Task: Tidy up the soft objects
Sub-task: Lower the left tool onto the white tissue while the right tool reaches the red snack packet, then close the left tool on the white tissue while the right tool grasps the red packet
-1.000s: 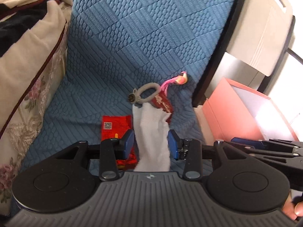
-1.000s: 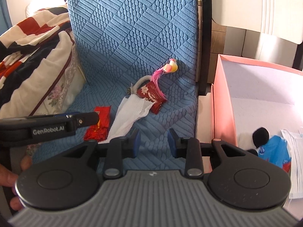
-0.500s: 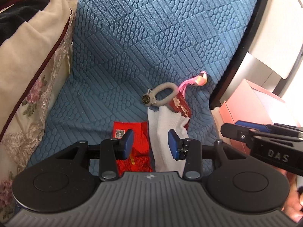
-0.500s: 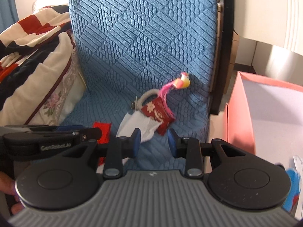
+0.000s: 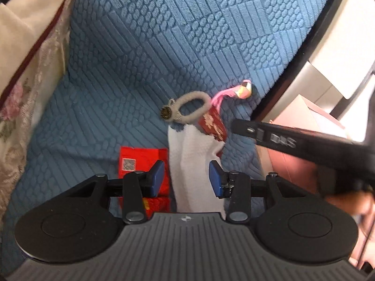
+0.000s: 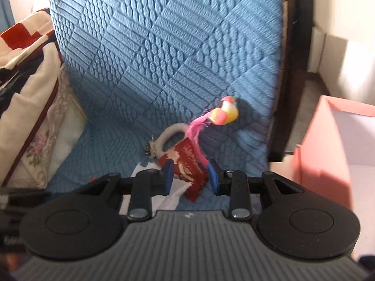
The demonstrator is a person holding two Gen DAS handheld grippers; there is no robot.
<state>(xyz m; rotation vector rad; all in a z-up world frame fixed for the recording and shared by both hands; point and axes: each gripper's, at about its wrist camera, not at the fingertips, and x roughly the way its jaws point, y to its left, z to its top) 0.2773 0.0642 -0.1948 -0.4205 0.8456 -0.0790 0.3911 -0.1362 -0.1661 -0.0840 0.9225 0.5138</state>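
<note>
On the blue quilted sofa seat [image 5: 98, 126] 5 small soft items lie in a loose cluster toward its right edge, none of them gathered yet. A white tissue [image 5: 194, 164] runs from the seat's front edge back toward the fold where seat meets backrest. Just left of it, touching or nearly so, is a red packet [image 5: 138, 157] with a QR code. At the tissue's far end sit a beige fuzzy hair tie [image 5: 194, 107] with a metal charm, a dark red embroidered pouch [image 5: 214, 126] partly on top of the tissue, and a pink tasselled charm [image 6: 222, 114] with a pink-and-yellow head leaning against the backrest.

The left gripper [image 5: 186, 178] hovers over the front end of the tissue, its blue pads spread to either side and holding nothing. The right gripper [image 6: 189, 175] is likewise spread and empty, lined up on the embroidered pouch, with the pink tassel falling close to its right pad.

Beyond the sofa's right edge stands a pink box [image 6: 328, 145], which is probably where the items are meant to go; its visible inside shows only a pale bare wall here. Judging by this, sorting of the cluster has barely begun: all 5 pieces remain on the seat, and both tools appear poised for a first grab, the left on the tissue and the right on the pouch.
</note>
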